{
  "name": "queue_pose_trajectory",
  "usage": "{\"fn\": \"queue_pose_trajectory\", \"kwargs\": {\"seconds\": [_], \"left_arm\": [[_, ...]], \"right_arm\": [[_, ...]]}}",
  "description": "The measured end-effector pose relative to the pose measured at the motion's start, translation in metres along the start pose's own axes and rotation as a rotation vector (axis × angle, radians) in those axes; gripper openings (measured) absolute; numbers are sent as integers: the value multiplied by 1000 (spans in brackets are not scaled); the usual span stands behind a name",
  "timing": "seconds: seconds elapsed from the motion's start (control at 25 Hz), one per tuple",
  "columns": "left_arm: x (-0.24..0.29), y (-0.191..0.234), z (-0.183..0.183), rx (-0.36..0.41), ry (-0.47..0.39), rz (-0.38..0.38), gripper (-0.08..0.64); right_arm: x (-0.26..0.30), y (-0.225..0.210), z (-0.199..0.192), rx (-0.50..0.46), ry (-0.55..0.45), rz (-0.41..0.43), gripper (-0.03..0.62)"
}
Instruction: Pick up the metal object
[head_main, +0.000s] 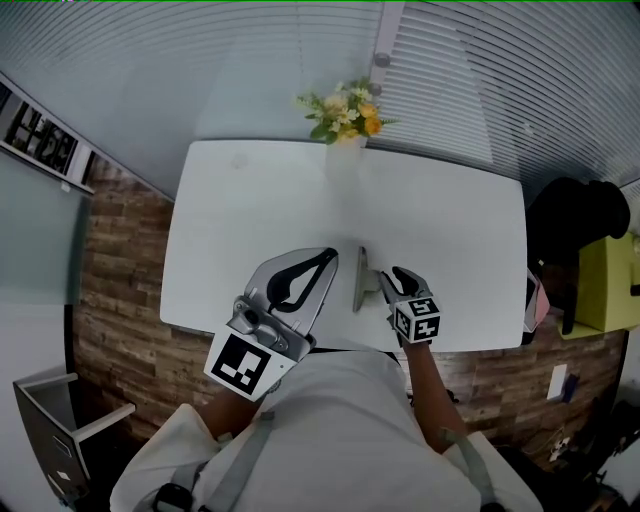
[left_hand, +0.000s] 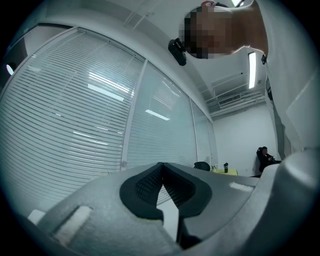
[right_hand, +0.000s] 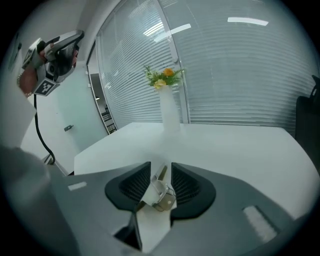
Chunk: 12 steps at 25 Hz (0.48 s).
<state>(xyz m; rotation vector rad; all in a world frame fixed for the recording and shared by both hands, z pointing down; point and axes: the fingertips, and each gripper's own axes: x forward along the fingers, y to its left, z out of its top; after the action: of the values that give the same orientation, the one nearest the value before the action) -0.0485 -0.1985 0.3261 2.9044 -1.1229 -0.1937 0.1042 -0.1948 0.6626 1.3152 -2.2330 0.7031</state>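
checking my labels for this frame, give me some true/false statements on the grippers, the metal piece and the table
1. The metal object sits between the right gripper's jaws. True.
2. The left gripper holds the metal object. False: its jaws are together on nothing, and it is pointed up towards the window blinds.
3. A white vase with yellow and orange flowers stands upright at the table's far edge. True.
4. The table is dark wood. False: its top is plain white.
5. The right gripper's jaws are pressed tightly together. False: they stand apart, with the metal object in the gap.
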Motion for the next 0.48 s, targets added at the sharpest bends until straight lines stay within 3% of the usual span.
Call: {"fn": "queue_pose_trajectory", "kwargs": {"seconds": [0.48], "left_arm": [[-5,7,-2,-9,4,13,2]], "right_arm": [[31,-6,-39,134,62,29,152]]}}
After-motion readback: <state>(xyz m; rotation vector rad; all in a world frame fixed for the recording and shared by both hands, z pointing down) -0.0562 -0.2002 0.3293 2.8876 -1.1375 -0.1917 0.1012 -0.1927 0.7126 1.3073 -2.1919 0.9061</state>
